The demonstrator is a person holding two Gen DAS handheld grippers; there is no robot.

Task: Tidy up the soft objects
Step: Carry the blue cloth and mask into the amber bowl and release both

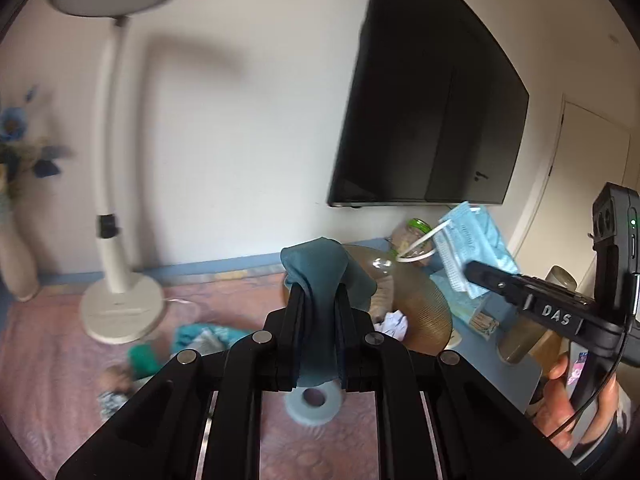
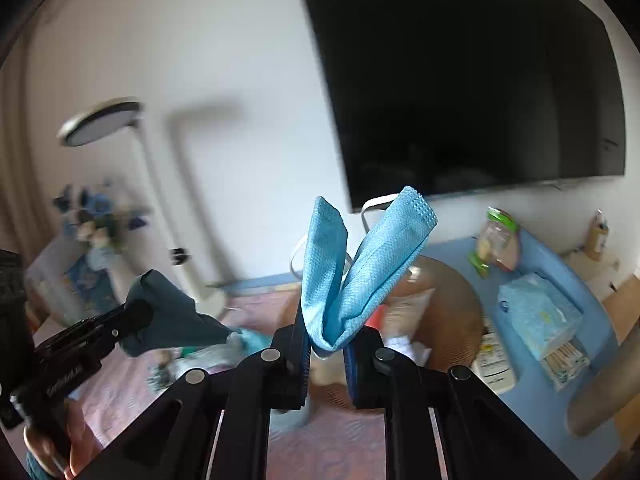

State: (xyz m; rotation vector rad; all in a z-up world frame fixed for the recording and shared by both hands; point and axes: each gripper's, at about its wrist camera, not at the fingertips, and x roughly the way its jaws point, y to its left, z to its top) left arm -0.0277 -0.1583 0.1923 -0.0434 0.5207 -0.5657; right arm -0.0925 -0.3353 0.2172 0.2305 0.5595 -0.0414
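My left gripper (image 1: pixel 318 292) is shut on a dark teal cloth (image 1: pixel 320 268) that drapes over its fingertips and hangs down between them. From the right wrist view the same left gripper (image 2: pixel 136 312) shows at the left with the teal cloth (image 2: pixel 172 316) bunched at its tip. My right gripper (image 2: pixel 326 340) is shut on a light blue face mask (image 2: pixel 360 276), folded so two flaps stand up in a V, a white ear loop behind. In the left wrist view the right gripper (image 1: pixel 472 270) holds the face mask (image 1: pixel 472 240) above the blue table.
A round woven basket (image 1: pixel 424 304) with crumpled items sits behind the cloth. More soft items (image 1: pixel 188 344) lie on the pink quilted surface (image 1: pixel 60 340), beside a grey tape roll (image 1: pixel 314 402). A white lamp (image 1: pixel 116 308), a wall television (image 1: pixel 432 112), a tissue box (image 2: pixel 540 316), a hand (image 1: pixel 568 396).
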